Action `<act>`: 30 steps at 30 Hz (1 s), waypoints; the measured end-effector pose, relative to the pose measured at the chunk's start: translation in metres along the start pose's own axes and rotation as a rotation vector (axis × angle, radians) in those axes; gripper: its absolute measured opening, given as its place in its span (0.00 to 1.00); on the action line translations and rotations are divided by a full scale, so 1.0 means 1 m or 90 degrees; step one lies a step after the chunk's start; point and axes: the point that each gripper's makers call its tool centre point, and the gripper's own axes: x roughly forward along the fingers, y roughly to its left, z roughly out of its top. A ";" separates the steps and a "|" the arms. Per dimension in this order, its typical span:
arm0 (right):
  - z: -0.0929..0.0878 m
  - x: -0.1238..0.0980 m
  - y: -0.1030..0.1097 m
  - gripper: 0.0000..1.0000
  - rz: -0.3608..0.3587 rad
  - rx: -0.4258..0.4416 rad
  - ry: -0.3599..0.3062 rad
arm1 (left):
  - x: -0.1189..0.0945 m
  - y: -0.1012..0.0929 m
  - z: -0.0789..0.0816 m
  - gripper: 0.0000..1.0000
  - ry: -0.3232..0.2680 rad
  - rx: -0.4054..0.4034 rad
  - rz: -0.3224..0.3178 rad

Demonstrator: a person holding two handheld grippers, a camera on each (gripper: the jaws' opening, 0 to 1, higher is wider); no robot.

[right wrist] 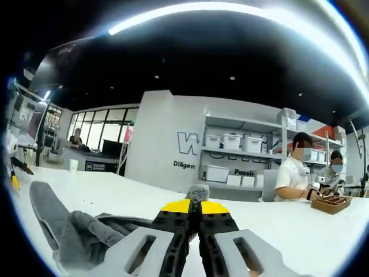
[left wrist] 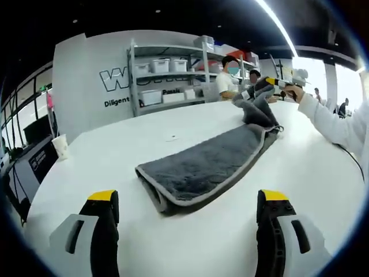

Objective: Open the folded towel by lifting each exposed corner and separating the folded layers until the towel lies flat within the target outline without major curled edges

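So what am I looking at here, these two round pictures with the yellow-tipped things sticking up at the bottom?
There is no robot arm: a person holds a two-fingered grabbing tool in each hand, and a fisheye camera rides on each tool.

The left gripper view looks along the left gripper. Its fingers stand wide apart, holding nothing, above a white table where a grey towel lies folded into a long strip. At the towel's far end the right gripper, in the person's hand, has lifted a corner off the table.

The right gripper view looks along that gripper's own fingers, shut on the grey corner, with the rest of the towel bunched below. Behind are shelves and people seated at the table.
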 end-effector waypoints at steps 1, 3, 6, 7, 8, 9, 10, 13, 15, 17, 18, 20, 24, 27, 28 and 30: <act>0.000 -0.001 -0.002 0.00 -0.003 0.002 0.000 | 0.000 0.000 0.000 0.97 0.000 -0.001 -0.001; -0.001 -0.004 -0.009 0.00 -0.013 0.008 0.000 | 0.000 0.001 0.000 0.97 0.001 0.001 0.000; -0.002 -0.006 -0.016 0.00 -0.023 0.014 0.001 | 0.000 0.001 0.000 0.97 0.000 0.000 0.000; -0.003 -0.008 -0.020 0.00 -0.029 0.019 0.001 | 0.000 0.001 -0.001 0.97 0.001 0.000 0.001; -0.004 -0.008 -0.022 0.00 -0.032 0.022 0.002 | 0.000 0.001 -0.001 0.97 0.002 0.000 0.002; -0.004 -0.009 -0.026 0.00 -0.039 0.027 0.002 | 0.000 0.001 -0.001 0.97 0.002 0.001 0.002; -0.005 -0.010 -0.029 0.00 -0.043 0.029 0.002 | 0.000 0.001 -0.001 0.97 0.002 0.000 0.001; -0.006 -0.015 -0.038 0.00 -0.058 0.040 0.002 | 0.000 0.001 -0.002 0.97 0.004 0.001 0.001; -0.006 -0.016 -0.042 0.00 -0.064 0.045 0.002 | 0.001 0.000 -0.003 0.97 0.005 0.001 0.000; -0.007 -0.018 -0.046 0.00 -0.072 0.053 0.001 | 0.001 -0.001 -0.004 0.97 0.007 0.002 0.000; -0.007 -0.020 -0.049 0.00 -0.077 0.057 0.001 | 0.001 -0.001 -0.004 0.97 0.008 0.002 -0.001; -0.008 -0.022 -0.054 0.00 -0.087 0.065 0.001 | 0.001 -0.001 -0.004 0.97 0.008 0.002 -0.001; -0.009 -0.028 -0.066 0.00 -0.109 0.083 0.000 | 0.001 0.000 -0.005 0.97 0.008 0.001 0.000; -0.012 -0.033 -0.076 0.00 -0.127 0.102 0.000 | 0.001 -0.001 -0.005 0.97 0.008 0.002 0.000; -0.014 -0.035 -0.081 0.00 -0.134 0.110 0.001 | 0.001 -0.001 -0.005 0.97 0.008 0.002 0.000; -0.016 -0.037 -0.088 0.00 -0.145 0.118 0.002 | 0.001 -0.001 -0.005 0.97 0.010 0.002 0.000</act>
